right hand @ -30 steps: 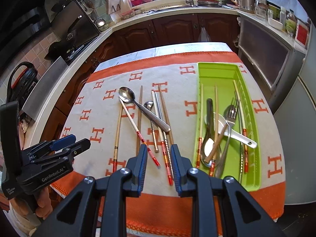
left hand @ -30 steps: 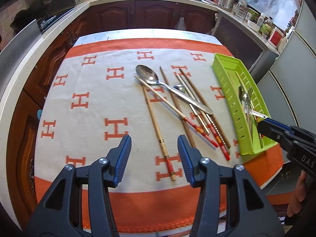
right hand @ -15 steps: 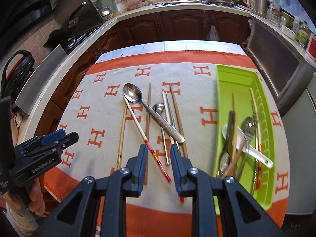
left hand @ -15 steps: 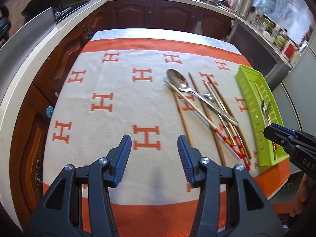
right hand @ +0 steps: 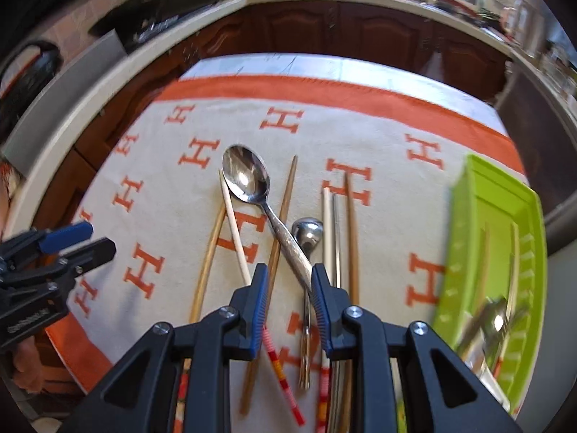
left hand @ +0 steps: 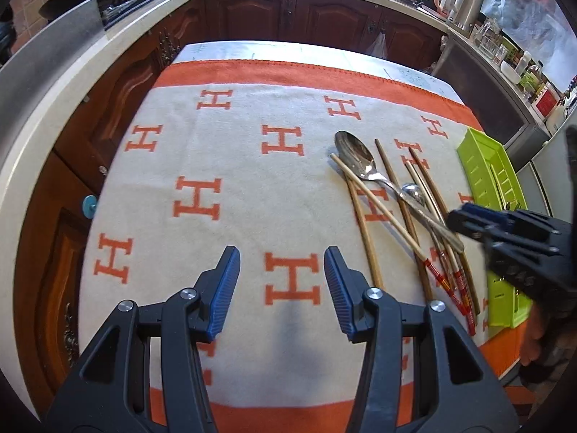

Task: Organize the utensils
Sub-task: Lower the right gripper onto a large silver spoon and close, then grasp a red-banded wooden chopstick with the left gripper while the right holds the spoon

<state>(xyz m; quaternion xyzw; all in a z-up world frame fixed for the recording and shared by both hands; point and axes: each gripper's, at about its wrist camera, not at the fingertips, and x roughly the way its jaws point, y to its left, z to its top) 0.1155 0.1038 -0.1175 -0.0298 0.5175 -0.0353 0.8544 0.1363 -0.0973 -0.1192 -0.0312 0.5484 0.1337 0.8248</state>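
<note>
My right gripper [right hand: 288,281] hovers over the large spoon's [right hand: 249,180] handle, jaws parted, gripping nothing. My left gripper [left hand: 281,270] stands open above bare cloth [left hand: 252,187]. Spoons and chopsticks [right hand: 348,223] lie mid-cloth; the green tray [right hand: 494,216] sits at its right edge.

Two handheld grippers are showing matte black plastic frames, each with two angular fingers [left hand: 220,288] lined with ribbed blue pads and fastened by round silver screws. White lettering, too blurred to read, is running along the left gripper [right hand: 77,241].
</note>
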